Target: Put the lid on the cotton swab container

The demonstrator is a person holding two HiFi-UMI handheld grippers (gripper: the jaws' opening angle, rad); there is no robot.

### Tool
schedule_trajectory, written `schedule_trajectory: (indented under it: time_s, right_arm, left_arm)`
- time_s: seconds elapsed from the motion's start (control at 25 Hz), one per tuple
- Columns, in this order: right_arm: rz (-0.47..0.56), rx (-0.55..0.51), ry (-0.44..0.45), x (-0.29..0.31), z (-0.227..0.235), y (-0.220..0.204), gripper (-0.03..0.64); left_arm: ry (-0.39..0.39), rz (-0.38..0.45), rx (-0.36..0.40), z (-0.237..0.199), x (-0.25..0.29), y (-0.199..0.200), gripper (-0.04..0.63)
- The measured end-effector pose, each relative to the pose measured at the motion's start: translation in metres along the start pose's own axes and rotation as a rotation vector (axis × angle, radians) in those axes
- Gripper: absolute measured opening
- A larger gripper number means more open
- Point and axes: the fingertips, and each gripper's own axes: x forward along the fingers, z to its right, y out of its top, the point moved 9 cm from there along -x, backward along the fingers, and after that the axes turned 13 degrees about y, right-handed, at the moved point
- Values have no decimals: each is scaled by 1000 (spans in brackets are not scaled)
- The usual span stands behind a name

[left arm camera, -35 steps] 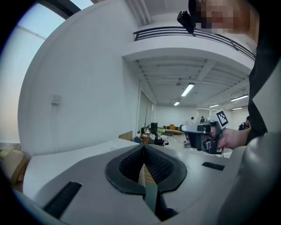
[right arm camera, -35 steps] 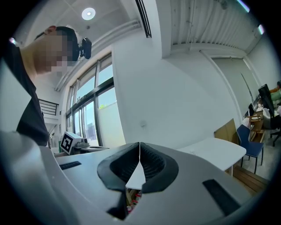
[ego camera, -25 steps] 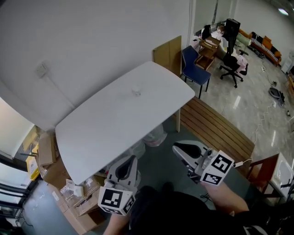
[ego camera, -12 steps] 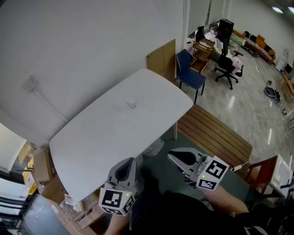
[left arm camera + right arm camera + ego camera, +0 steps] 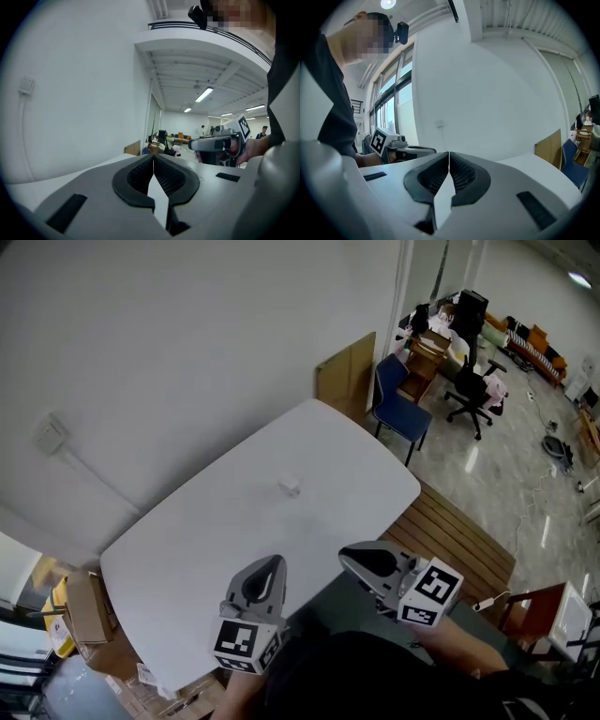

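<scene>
A small clear cotton swab container [image 5: 290, 487] stands near the middle of the white table [image 5: 187, 540]; it is too small to make out its lid. My left gripper [image 5: 271, 562] is shut and empty, held over the table's near edge. My right gripper [image 5: 345, 556] is also shut and empty, just off the near edge to the right. Both are well short of the container. In the left gripper view the jaws [image 5: 153, 157] meet, and the right gripper [image 5: 215, 144] shows beside them. In the right gripper view the jaws [image 5: 448, 153] meet too, with the left gripper [image 5: 401, 151] at the left.
A white wall runs behind the table. A blue chair [image 5: 398, 395] and a wooden board [image 5: 349, 379] stand past the table's far right corner. Cardboard boxes [image 5: 84, 610] lie on the floor at the left. A wooden slatted platform [image 5: 459, 535] lies to the right.
The head view has shifted so the table sits closer and lower in frame. Both grippers now reach the table's near edge, still shut.
</scene>
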Motion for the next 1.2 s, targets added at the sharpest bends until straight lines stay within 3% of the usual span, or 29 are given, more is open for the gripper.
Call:
schedule_trajectory:
  time_s: [0.36,0.92,1.2]
  right_arm:
    - [-57,-35,-2,64,60,15,15]
    - [-120,-8,84,104,154,7,17]
    - [-178,26,130,122,217,-12,17]
  left_arm:
    - [4,-14,3,-66,47,4,12]
    - [63,-108,-5,-93,117,-4,15]
    - [107,-220,-81,-99,169,-29,140]
